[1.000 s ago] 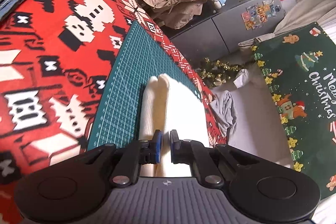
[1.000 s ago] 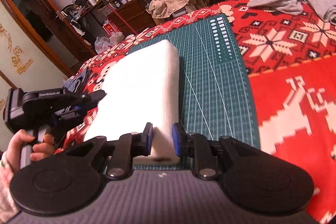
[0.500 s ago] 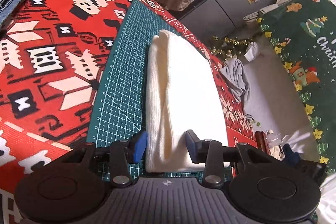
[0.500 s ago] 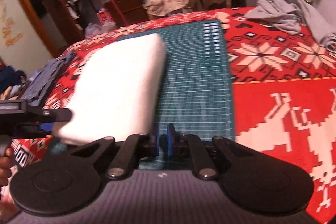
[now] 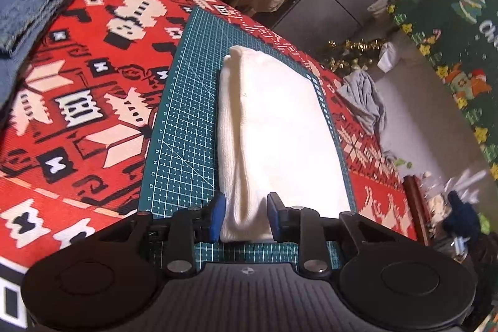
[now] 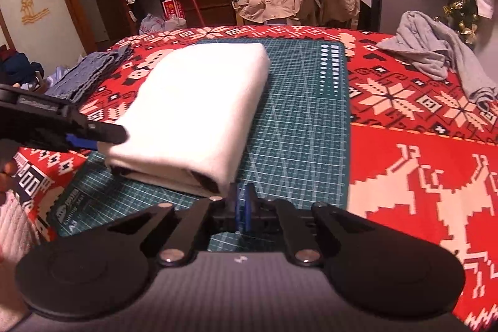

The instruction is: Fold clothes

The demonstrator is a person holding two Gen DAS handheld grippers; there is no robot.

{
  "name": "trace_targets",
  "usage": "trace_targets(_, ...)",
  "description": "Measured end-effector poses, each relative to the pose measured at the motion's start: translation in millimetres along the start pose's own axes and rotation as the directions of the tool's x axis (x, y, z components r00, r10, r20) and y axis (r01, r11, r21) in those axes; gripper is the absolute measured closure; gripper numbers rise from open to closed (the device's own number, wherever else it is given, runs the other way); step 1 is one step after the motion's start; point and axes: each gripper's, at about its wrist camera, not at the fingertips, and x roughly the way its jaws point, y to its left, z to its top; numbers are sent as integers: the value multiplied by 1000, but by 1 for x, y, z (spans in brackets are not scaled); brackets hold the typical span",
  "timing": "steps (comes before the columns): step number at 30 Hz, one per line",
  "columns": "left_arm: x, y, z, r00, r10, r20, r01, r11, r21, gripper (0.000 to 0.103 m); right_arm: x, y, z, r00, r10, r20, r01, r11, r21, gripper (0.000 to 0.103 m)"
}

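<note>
Since a second ago both grippers pulled back off the folded white garment; it lies on the green cutting mat. Left gripper: fingers spread, just closing a bit, near garment edge between them; I can't tell if pads press. Right gripper: fingers nearly together, empty, garment corner just left of them.

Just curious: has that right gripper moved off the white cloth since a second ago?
Yes. The right gripper straddled the white cloth's near corner; now it sits shut past that corner, to its right, over the green mat.
</note>
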Motion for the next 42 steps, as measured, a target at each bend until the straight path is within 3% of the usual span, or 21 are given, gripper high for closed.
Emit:
trace_targets(2,-6,-6,-1,1000,15,4,-15,1000,28,76,-2,-6,2,1000,20,13,-20,999,-40,94)
trace_targets(7,-18,-27,-6,997,71,28,-74,990,120,75,0,-19,9,998,48,27,-41,972,-229,82)
trace_targets(10,-20,-38,-10,995,93,35,-97,983,155,75,6,-26,10,996,87,27,-75,957,-281,73)
trace_targets(11,-20,-42,-11,995,98,35,-102,981,164,75,8,-29,11,995,99,27,-87,951,-298,66)
trace_targets(16,-15,-59,-21,993,120,16,-120,969,217,73,26,-42,7,985,174,-2,-165,926,-339,62)
trace_targets(19,-12,-65,-24,992,128,7,-127,967,221,73,33,-47,8,975,223,3,-207,909,-362,54)
trace_targets(22,-10,-69,-26,990,141,4,-139,965,222,73,40,-49,10,970,244,12,-217,883,-416,39)
trace_targets(24,-9,-70,-25,989,147,3,-144,966,215,73,45,-55,13,970,243,23,-210,877,-432,19)
trace_targets(30,-6,-74,-23,984,176,10,-175,964,202,73,61,-67,21,946,324,-27,-301,842,-448,1)
trace_targets(42,7,-76,-19,983,186,-14,-180,967,183,69,59,-63,17,953,303,-16,-277,847,-453,1)
